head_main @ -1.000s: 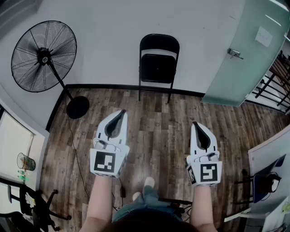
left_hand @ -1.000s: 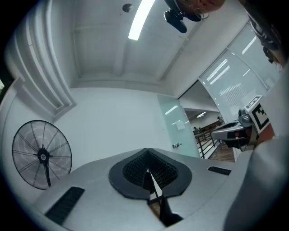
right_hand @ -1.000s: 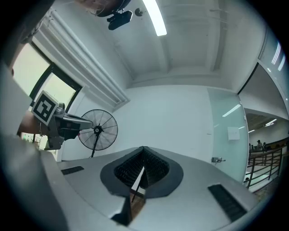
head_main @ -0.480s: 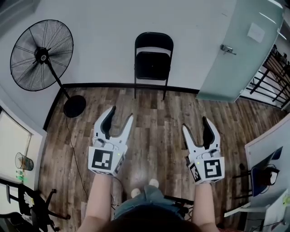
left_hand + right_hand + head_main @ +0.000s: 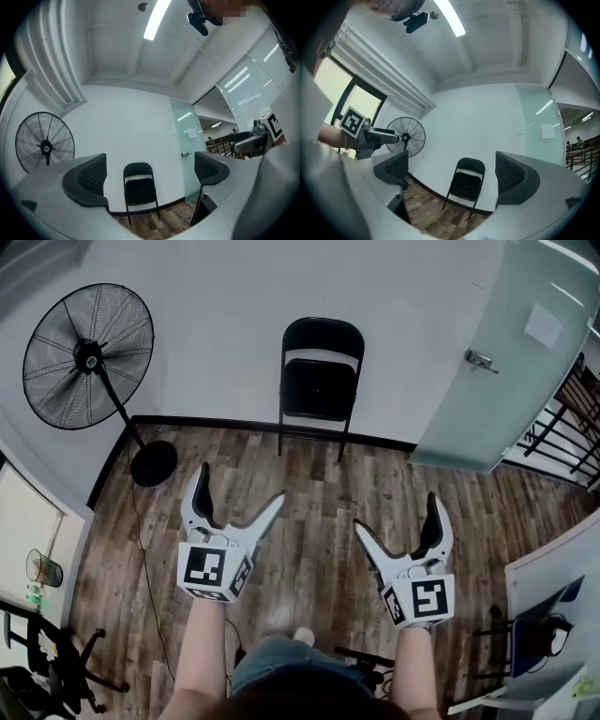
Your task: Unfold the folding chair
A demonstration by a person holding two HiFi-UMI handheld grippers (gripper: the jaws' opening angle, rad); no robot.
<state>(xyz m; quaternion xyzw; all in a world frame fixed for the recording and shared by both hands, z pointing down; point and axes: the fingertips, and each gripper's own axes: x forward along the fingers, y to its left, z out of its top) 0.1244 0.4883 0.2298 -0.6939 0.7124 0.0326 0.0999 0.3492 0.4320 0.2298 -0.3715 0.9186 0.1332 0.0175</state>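
Observation:
The black folding chair (image 5: 322, 381) stands folded flat against the white wall, across the wooden floor from me. My left gripper (image 5: 239, 486) and right gripper (image 5: 396, 512) are held side by side above the floor, well short of the chair. Both point toward it. Their jaws are opening wide, with nothing between them. In the left gripper view the chair (image 5: 139, 190) shows far off between the black pads (image 5: 93, 173). The right gripper view frames the chair (image 5: 466, 185) the same way between its pads (image 5: 511, 174).
A big black pedestal fan (image 5: 89, 357) stands at the wall left of the chair, its cord trailing over the floor. A frosted glass door (image 5: 511, 362) is to the right. An office chair base (image 5: 52, 667) sits lower left, a desk (image 5: 553, 606) lower right.
Both grippers went from shut to wide open. Both hands drew slightly back toward me, lower in the head view.

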